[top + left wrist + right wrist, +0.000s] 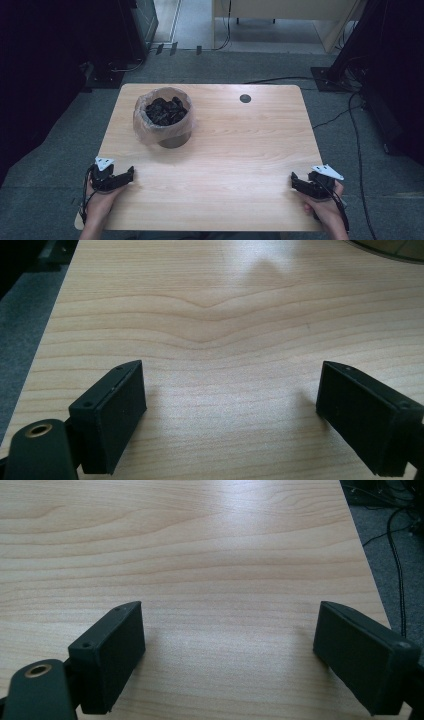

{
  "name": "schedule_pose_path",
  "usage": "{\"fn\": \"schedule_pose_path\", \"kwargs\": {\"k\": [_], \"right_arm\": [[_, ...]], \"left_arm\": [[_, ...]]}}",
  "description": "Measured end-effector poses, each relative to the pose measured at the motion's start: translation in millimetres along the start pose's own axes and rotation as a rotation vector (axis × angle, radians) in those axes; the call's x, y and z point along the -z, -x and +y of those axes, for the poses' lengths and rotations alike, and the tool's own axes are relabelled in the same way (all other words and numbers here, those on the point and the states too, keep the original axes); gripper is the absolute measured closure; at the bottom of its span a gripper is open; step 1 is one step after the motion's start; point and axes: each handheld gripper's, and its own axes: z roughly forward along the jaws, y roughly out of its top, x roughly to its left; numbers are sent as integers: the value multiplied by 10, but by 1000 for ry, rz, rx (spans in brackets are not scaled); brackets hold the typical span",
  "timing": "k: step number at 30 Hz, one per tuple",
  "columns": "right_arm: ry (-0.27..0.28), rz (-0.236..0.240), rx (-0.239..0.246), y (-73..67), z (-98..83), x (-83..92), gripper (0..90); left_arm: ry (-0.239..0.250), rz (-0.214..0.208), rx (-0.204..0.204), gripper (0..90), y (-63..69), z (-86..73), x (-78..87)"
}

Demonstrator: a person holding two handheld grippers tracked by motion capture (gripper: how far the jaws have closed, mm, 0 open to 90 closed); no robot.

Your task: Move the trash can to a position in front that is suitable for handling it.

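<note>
Looking down from the high view, a pale wooden bench (240, 150) carries a single thing: a round bin (164, 122) lined with a clear plastic bag and holding a heap of dark, crumpled scraps, which stands upright on the far left part of the top. At the near left corner a hand holds the left hand-held gripper (131, 172), its jaws spread and empty, pointing toward the right and slightly away; at the near right corner the right hand-held gripper (293, 179) points left across the bench, also spread with nothing between its jaws. The bin lies far and a little right of the left hand-held gripper, well apart from it, and far and well to the left of the right one, so the left hand is plainly the nearer of the two. Being round and upright, the bin has no long axis across the bench; its only axis runs straight up, and any reach would probably come at its rim or the bag's edge from the near side. In the left gripper view, the left hand-held gripper (230, 405) shows both black pads wide apart over bare wood grain, gripping nothing, while a curved dark edge at the far right corner is most likely the foot of the bin (390, 251). In the right gripper view, the right hand-held gripper (229, 645) stands just as wide and empty, bare bench ahead of it, with the bench's right edge and grey carpet (395, 570) crossed by cables beyond.
</note>
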Motion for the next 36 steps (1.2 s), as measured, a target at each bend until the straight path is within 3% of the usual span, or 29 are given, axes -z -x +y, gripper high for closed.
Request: {"fn": "schedule_pose_path", "kwargs": {"k": [4,5,7,9,11,13,16,17,21,24,29,32,33,36], "right_arm": [[-1,-3,-4,-4,2,-1,131],[5,-10,-5,-2,2,1,155],[6,-15,-10,-4,1,5,171],[18,-14,-4,-10,-1,11,223],[31,-44,9,-34,12,12,276],[55,-57,36,-57,24,25,326],[120,-56,83,-124,56,59,334],[121,-44,83,-149,69,59,340],[116,-22,106,-177,85,56,411],[134,-63,163,-213,88,53,454],[166,-19,129,-250,143,71,551],[215,-41,227,-365,169,75,551],[225,-19,260,-433,191,75,550],[245,2,254,-522,238,58,560]], "left_arm": [[-13,4,15,164,-26,56,-18],[-3,3,53,167,-55,125,-36],[14,8,69,263,-61,161,-39],[32,1,95,302,-46,266,-73],[36,1,100,349,-19,358,-127],[71,-11,129,403,-5,459,-181],[136,-50,212,587,-4,634,-270],[147,-43,218,643,7,692,-302],[169,-35,226,740,46,903,-415],[154,-51,227,819,91,1045,-510],[145,-58,197,880,209,1158,-638],[143,-74,199,900,271,1182,-691],[142,-79,195,900,282,1183,-697],[135,-88,181,900,332,1190,-719]]}}
